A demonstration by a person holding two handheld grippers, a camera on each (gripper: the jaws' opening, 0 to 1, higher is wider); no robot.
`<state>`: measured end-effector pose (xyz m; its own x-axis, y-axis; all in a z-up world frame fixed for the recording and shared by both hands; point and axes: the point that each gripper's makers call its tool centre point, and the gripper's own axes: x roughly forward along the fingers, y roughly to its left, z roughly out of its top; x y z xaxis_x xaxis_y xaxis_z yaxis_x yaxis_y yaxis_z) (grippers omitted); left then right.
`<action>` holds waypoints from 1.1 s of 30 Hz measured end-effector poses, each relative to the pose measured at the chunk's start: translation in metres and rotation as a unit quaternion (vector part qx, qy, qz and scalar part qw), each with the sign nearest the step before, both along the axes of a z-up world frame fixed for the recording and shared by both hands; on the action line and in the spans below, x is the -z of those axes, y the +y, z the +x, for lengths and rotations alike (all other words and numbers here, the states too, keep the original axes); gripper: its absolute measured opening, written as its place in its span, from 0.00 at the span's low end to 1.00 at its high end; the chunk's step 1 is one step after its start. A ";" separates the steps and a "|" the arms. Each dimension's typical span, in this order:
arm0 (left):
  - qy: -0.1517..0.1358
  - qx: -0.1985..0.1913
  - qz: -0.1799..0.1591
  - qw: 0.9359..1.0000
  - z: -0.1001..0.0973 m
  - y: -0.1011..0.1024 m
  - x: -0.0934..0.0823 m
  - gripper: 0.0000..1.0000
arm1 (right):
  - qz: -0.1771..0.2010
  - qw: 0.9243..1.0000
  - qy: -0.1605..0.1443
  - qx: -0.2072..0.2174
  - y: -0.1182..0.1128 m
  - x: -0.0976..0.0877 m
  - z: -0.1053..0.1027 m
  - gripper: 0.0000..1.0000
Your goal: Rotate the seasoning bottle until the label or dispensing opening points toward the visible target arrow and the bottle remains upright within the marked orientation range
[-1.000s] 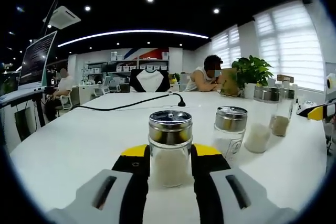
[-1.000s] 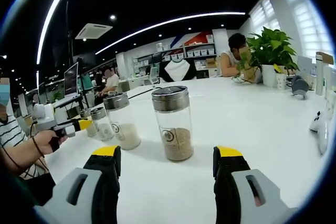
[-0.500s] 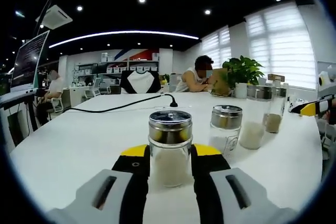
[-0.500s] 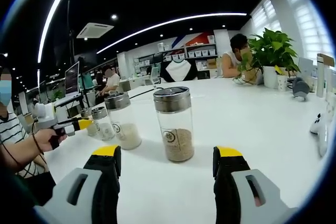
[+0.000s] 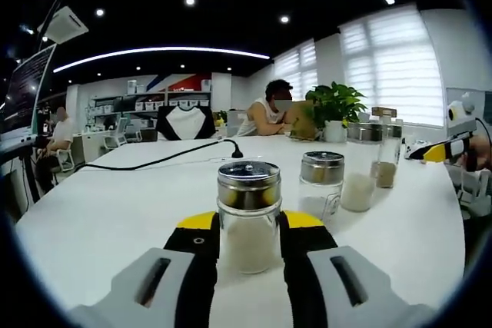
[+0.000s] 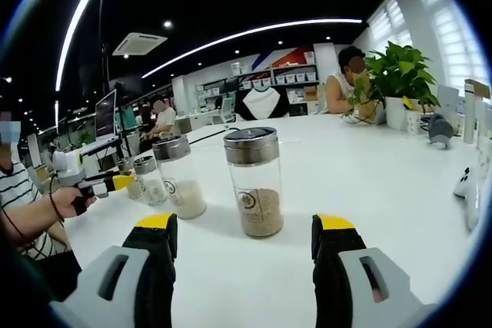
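Gripping a shaker bottle (image 5: 248,217) snug, the left gripper (image 5: 247,237) holds it upright on the table (image 5: 100,213); right gripper (image 6: 243,245) gapes wide.

No readable text, round bottle label (image 6: 247,200) blurred (illegible emblem)
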<state>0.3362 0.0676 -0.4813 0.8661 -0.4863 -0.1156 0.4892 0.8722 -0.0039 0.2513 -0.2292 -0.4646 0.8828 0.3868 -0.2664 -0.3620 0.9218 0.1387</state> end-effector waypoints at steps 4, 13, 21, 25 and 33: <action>0.001 0.024 0.003 1.000 0.001 -0.001 0.000 0.32 | 0.000 1.000 0.001 0.000 -0.001 0.001 0.000 0.72; 0.001 0.068 -0.003 0.998 0.000 -0.002 0.000 0.32 | -0.005 1.000 -0.001 -0.005 0.000 -0.001 0.000 0.72; 0.001 0.115 0.004 0.993 0.000 -0.005 0.001 0.32 | -0.009 1.000 -0.001 -0.004 -0.001 -0.001 0.000 0.72; -0.001 0.144 0.004 0.990 -0.001 -0.006 0.000 0.32 | -0.007 1.000 -0.001 -0.004 -0.002 -0.001 0.000 0.72; 0.002 0.186 0.007 0.983 -0.004 -0.009 0.000 0.32 | -0.007 1.000 -0.001 -0.003 -0.002 -0.001 0.000 0.72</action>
